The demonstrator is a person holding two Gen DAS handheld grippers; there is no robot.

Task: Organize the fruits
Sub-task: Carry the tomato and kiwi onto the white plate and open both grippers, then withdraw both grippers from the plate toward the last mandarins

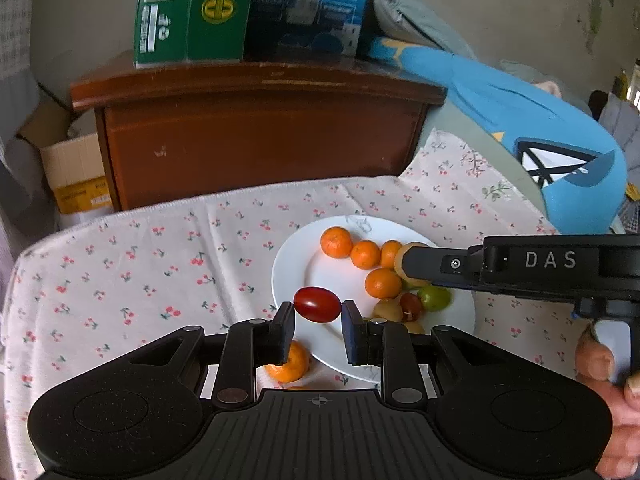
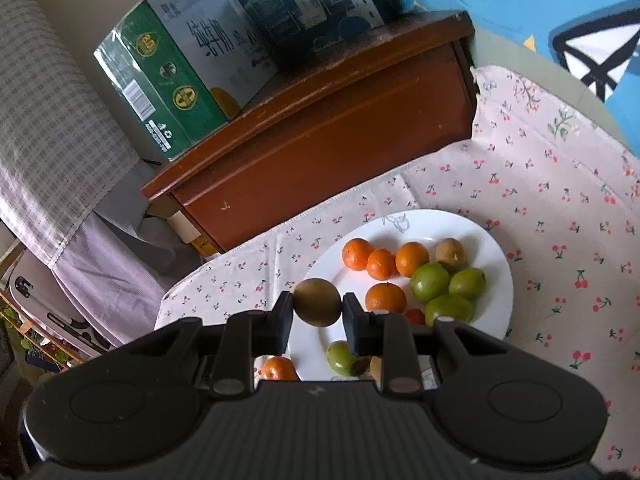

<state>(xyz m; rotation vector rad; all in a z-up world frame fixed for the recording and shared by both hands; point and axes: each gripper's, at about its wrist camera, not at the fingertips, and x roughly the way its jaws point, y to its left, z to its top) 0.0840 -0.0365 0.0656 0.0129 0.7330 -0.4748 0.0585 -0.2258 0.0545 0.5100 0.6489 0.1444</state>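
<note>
Two hand-held grippers hang above a cherry-print cloth (image 1: 132, 264) spread over the worktop, each with fruit pinched between its fingers. The left gripper (image 1: 318, 312) is closed on a red tomato (image 1: 317, 304), held in the air over the near left rim of a white plate (image 1: 296, 276). The right gripper (image 2: 318, 309) clamps a brown kiwi (image 2: 318, 302), lifted over the plate's left edge. On the plate lie four oranges (image 2: 357, 254), three green fruits (image 2: 430, 281), another kiwi (image 2: 450, 253) at the far side and a red fruit partly hidden. One more orange (image 1: 290, 364) sits on the cloth just off the plate's near left rim. A wooden cabinet (image 1: 260, 128) stands beyond the worktop, cartons (image 1: 188, 12) stacked on top.
</note>
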